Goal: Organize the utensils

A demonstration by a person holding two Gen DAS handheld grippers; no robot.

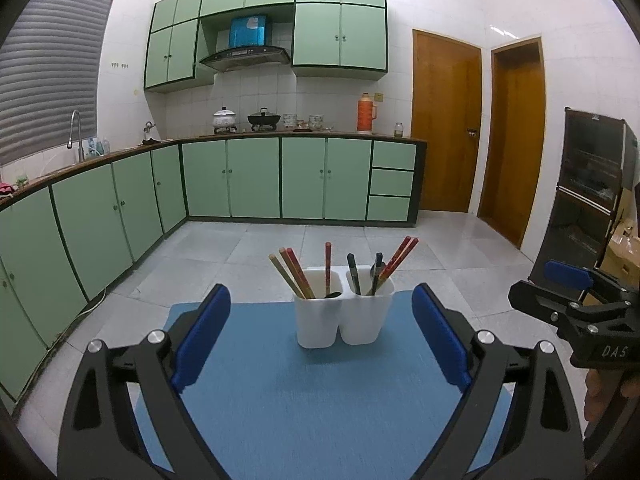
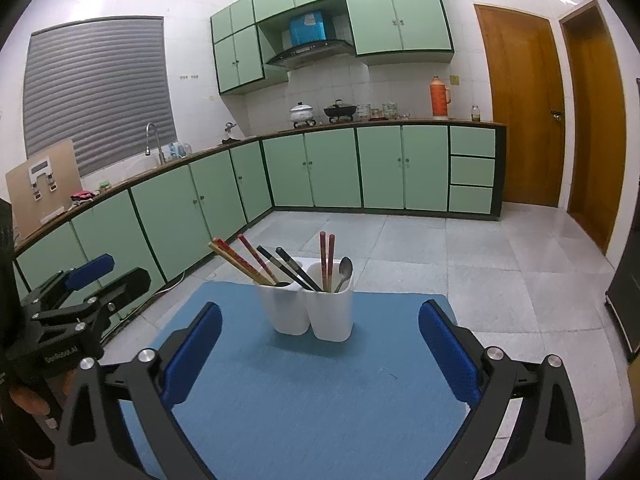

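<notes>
Left wrist view, left gripper [image 1: 320, 332]: its jaws are standing wide apart with nothing between the blue pads; only bare mat is showing in the gap.
Left wrist view, holder: the white two-cup holder [image 1: 344, 312] is sitting upright near the far edge of the blue mat [image 1: 280, 400], well ahead of the fingertips.
Left wrist view, contents: the left cup is carrying tan and red chopsticks [image 1: 294, 274] with a dark spoon bowl peeking over the rim; the right cup is carrying red chopsticks [image 1: 400, 258] and dark utensils [image 1: 354, 274].
Left wrist view, right gripper [image 1: 576, 292]: it is hanging at the right edge, off the mat, and one blue pad is showing.

Right wrist view, right gripper [image 2: 320, 344]: its jaws are spread as wide as they look able to go, and it is gripping nothing.
Right wrist view, holder: the cups are standing just ahead, between the two pads' lines, apart from both.
Right wrist view, contents: a metal spoon [image 2: 344, 274] is resting in the nearer cup beside two red sticks; black chopsticks [image 2: 288, 266] are leaning across the divide.
Right wrist view, left gripper: it is hovering at the left edge beside the mat.

Progress: every utensil in sight is standing in the holder and none is lying loose on the mat, so I judge the task as finishing; the kinds are still looking mixed between cups, which may be what is left.
</notes>
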